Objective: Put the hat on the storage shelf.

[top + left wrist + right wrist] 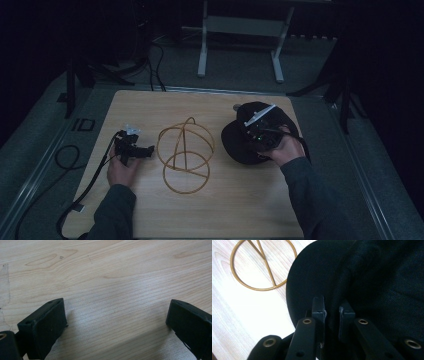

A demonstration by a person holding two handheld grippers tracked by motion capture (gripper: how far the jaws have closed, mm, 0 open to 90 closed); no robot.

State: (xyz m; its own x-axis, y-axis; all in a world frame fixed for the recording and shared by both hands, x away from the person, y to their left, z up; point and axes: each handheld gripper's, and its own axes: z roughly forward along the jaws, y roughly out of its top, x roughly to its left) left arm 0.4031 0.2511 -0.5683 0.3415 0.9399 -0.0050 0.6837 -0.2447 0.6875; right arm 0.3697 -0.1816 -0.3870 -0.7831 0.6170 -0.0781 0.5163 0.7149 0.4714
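A black cap [240, 142] lies on the right part of the wooden table [150, 105]. My right gripper [257, 134] is over it, shut on a fold of the cap's black fabric [333, 315], which is pinched between its two pads where the crown meets the brim [304, 285]. A gold wire stand [185, 155] of rings and arcs stands in the middle of the table, and its base ring [259, 267] lies left of the cap. My left gripper [142, 151] rests at the table's left, its jaws wide open over bare wood [117, 312] with nothing between them.
Cables [75, 190] trail from the left gripper over the table's left edge. Beyond the far edge stands a metal frame [240, 45] on a dark floor.
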